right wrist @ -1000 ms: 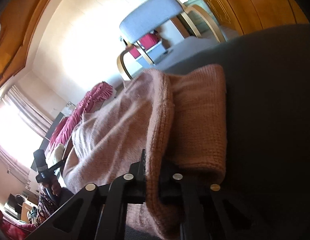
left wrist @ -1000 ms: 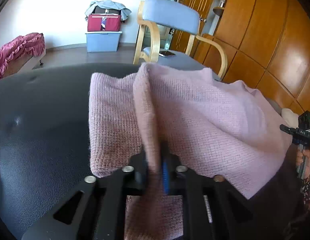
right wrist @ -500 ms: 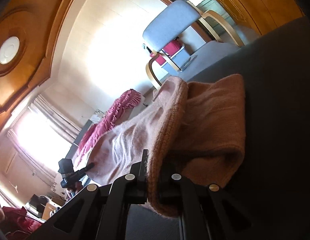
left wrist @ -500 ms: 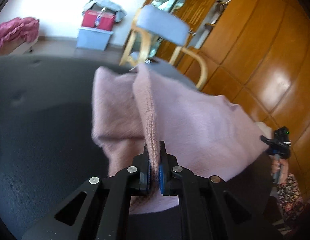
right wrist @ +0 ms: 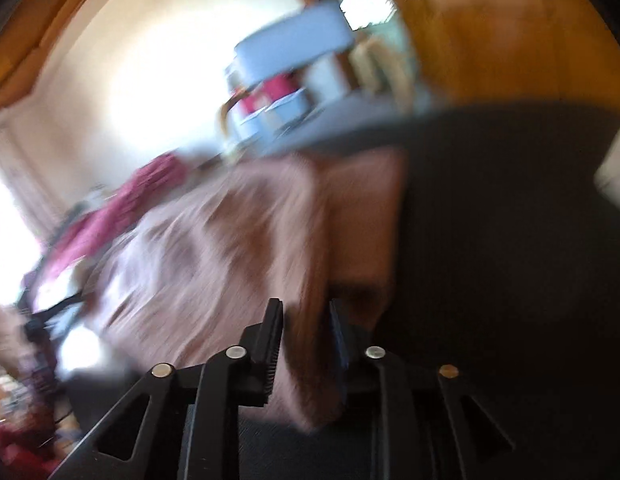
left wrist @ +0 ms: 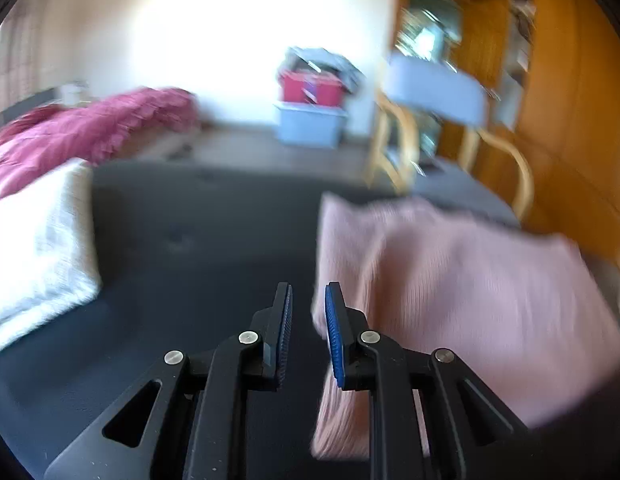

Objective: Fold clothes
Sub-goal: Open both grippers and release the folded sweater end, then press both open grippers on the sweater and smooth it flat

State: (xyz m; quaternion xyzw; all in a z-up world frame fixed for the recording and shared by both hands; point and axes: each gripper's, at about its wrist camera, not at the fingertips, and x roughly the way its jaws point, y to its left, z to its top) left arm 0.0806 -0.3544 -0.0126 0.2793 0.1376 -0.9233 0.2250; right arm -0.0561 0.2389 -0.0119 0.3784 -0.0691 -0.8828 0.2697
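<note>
The pink knitted sweater (left wrist: pixel 450 300), part-folded, lies on the dark padded surface (left wrist: pixel 190 248). Left tongs (left wrist: pixel 308 332) have just been opening and stand released beside its edge. Right tongs (right wrist: pixel 306 344), likewise just opening, straddle a fold that may snag and unfold on withdrawal.

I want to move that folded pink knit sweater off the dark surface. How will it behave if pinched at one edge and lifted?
The pink knit sweater will probably go floppy: its folded layers already sag and bulge rather than lying crisp. The fold would likely fall open, since nothing pins it. Its fuzzy knit should grip rather than slip.
</note>
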